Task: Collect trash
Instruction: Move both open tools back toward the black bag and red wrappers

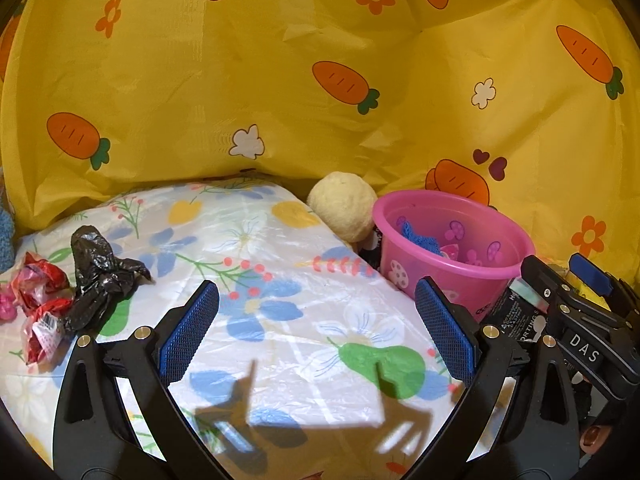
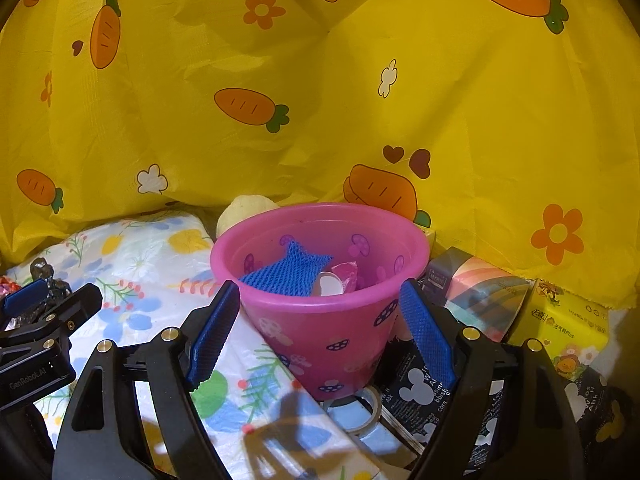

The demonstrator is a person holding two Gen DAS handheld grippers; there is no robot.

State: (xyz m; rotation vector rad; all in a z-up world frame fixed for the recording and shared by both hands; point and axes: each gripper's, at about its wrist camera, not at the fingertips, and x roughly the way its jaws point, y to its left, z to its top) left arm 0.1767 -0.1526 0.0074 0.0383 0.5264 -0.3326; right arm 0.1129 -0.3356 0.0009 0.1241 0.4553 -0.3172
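A pink bucket [image 2: 320, 320] stands at the right edge of the flowered plastic sheet [image 1: 280, 320]. Inside it lie a blue net [image 2: 288, 276], a pink wrapper [image 2: 346, 274] and something white. My right gripper [image 2: 320, 296] is open just in front of the bucket, pads apart from its wall, nothing held. A crumpled black bag [image 1: 100, 280] and red wrappers [image 1: 40, 304] lie on the sheet at the far left. My left gripper [image 1: 318, 296] hangs open and empty over the sheet's middle, to the right of that trash. Each gripper shows in the other's view: right gripper [image 1: 560, 276], left gripper [image 2: 56, 298].
Yellow carrot-print cloth [image 1: 320, 80] closes off the back. A cream ball [image 1: 342, 206] sits behind the bucket. To the bucket's right lie a rainbow box [image 2: 480, 292], a yellow tissue pack [image 2: 560, 320], black mouse-print packets [image 2: 420, 384] and a tape roll [image 2: 360, 408].
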